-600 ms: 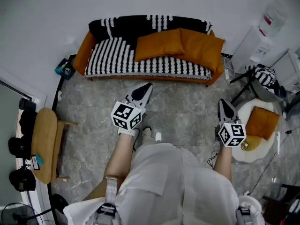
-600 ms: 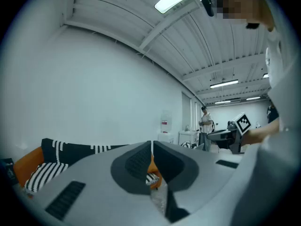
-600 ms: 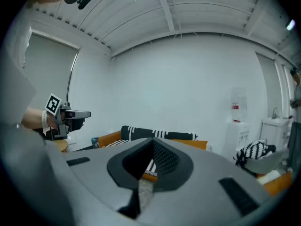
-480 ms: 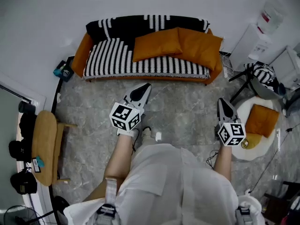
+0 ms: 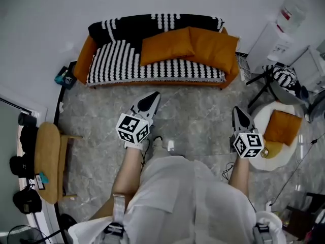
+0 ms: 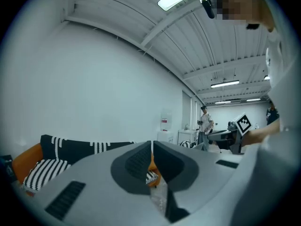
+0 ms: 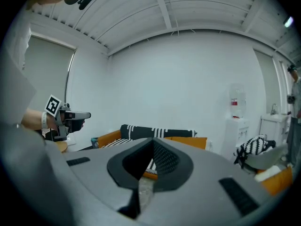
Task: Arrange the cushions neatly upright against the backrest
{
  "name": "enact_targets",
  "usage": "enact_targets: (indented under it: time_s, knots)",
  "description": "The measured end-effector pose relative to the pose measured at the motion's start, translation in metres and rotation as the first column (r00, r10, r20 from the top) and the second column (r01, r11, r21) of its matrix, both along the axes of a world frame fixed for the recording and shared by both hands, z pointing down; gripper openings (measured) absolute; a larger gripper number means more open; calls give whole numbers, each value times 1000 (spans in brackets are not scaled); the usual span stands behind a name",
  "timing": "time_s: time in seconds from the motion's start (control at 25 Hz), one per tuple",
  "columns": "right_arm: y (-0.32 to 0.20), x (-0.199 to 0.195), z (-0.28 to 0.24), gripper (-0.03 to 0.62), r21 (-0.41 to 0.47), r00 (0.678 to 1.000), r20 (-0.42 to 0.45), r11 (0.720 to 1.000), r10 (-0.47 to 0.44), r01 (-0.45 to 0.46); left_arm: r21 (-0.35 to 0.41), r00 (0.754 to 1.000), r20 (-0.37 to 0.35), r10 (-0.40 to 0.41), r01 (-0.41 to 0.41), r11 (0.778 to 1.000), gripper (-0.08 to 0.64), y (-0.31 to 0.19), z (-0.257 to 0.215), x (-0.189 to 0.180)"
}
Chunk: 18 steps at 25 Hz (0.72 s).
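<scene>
An orange sofa (image 5: pixel 82 60) under a black-and-white striped throw (image 5: pixel 117 60) stands against the far wall. Two orange cushions lie flat on its right half: one (image 5: pixel 165 46) in the middle, one (image 5: pixel 216 47) at the right end. A third orange cushion (image 5: pixel 282 126) rests on a round white seat at the right. My left gripper (image 5: pixel 152 96) is shut and empty, over the floor in front of the sofa. My right gripper (image 5: pixel 236 111) is shut and empty too, farther right. The sofa (image 7: pixel 110 136) shows low in the right gripper view, and its striped throw (image 6: pixel 42 169) at lower left in the left gripper view.
A round wooden side table (image 5: pixel 46 159) stands at the left with dark gear beside it. A white water dispenser (image 5: pixel 277 42) and a black stand holding a striped cloth (image 5: pixel 282 80) crowd the right side. Grey marble floor (image 5: pixel 193 116) lies between me and the sofa.
The head view has shifted slightly, so the sofa and both grippers sit a little higher and further left in the frame. Both grippers stay shut.
</scene>
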State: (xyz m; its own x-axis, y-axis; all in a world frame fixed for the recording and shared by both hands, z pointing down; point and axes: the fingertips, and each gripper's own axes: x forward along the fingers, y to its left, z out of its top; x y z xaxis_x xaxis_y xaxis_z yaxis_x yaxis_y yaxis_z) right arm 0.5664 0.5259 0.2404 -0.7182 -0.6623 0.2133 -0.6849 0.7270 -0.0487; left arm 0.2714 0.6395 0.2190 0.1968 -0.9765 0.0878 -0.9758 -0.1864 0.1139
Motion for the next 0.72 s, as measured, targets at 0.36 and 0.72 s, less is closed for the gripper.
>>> enact_targets:
  time_s: [0.36, 0.72]
  knots:
    - [3, -28, -6, 5, 15, 1000, 2, 1000, -20, 20, -1, 1000, -1, -6, 6, 1000, 29, 7, -3, -22]
    - [2, -52, -19, 6, 53, 999, 18, 998, -48, 47, 8, 1000, -11, -9, 9, 1000, 29, 3, -3, -39]
